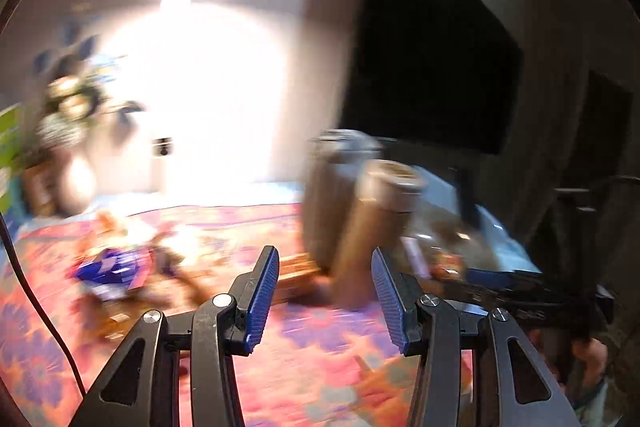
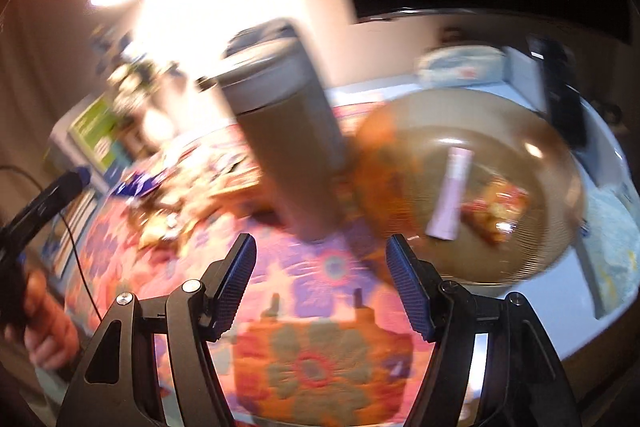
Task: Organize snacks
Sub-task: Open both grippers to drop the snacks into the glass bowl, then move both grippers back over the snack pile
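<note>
Both views are motion-blurred. My left gripper (image 1: 324,251) is open and empty above the floral tablecloth (image 1: 320,347), facing two tall brown canisters (image 1: 360,211). Left of it lies a pile of snack packets (image 1: 132,267), a blue one (image 1: 108,267) among them. My right gripper (image 2: 320,239) is also open and empty, just short of a grey-lidded canister (image 2: 288,131). To its right, a brown glass bowl (image 2: 480,131) holds a pink stick packet (image 2: 450,199) and a red-orange snack packet (image 2: 496,211). The snack pile (image 2: 180,203) lies at left, near the left gripper (image 2: 78,179).
A black screen (image 1: 432,59) stands behind the table at right. A vase of flowers (image 1: 68,131) and a green box (image 2: 96,131) sit at the far left. A dark remote (image 2: 560,87) lies beyond the bowl. A hand (image 2: 48,331) holds the left gripper's handle.
</note>
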Tool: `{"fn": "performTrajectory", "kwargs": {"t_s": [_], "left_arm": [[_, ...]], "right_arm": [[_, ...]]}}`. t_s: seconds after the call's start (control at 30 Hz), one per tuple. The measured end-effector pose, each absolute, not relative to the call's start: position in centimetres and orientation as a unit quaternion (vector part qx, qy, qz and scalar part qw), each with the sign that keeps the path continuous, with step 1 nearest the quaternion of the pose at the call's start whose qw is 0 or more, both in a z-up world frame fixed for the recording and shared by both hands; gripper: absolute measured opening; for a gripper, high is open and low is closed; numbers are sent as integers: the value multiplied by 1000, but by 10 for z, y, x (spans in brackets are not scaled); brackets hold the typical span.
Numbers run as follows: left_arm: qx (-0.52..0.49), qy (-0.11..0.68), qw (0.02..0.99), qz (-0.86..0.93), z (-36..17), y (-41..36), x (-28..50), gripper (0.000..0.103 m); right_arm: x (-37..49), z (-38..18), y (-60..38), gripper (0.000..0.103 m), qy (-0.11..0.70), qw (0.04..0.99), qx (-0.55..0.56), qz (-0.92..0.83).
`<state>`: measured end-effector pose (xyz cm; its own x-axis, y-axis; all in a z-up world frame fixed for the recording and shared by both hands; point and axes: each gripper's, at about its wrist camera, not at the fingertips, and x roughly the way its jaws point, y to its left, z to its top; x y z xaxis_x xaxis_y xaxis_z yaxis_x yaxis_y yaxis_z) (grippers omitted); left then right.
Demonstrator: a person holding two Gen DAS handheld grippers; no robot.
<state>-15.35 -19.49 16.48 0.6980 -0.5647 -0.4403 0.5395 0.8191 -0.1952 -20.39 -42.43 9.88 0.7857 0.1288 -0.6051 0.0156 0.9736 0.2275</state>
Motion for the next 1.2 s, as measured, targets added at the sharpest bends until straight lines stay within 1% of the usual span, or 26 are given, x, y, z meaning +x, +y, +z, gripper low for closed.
{"fn": "performTrajectory", "kwargs": {"t_s": [0.07,0.2,0.33,0.47,0.6,0.8,1.03,1.1,1.13,1.17,1.2], "left_arm": [[-43,252,927,-276,158,-167,-147,49],[-62,264,938,-214,132,-113,-134,49],[-74,294,938,-168,96,-75,-112,49],[-95,338,924,-150,56,-53,-90,49],[-107,361,917,-133,30,-39,-77,49],[-136,373,907,-141,18,-32,-67,49],[-139,376,905,-140,22,-36,-64,49],[-158,378,901,-145,24,-35,-60,49],[-173,381,896,-149,24,-35,-57,52],[-188,387,891,-148,23,-34,-53,61],[-200,393,886,-143,22,-33,-49,67]], "right_arm": [[-198,98,-399,67,326,941,83,47],[-178,91,-348,68,336,938,31,77],[-151,70,-314,68,342,931,26,122],[-122,42,-288,68,352,923,33,156],[-106,21,-266,68,353,922,3,162],[-97,9,-256,68,367,915,-15,163],[-90,6,-266,68,382,907,17,177],[-88,8,-268,68,386,901,31,197],[-87,10,-268,68,389,895,39,214],[-84,13,-267,68,392,890,43,228],[-82,17,-265,68,393,887,42,237]]}}
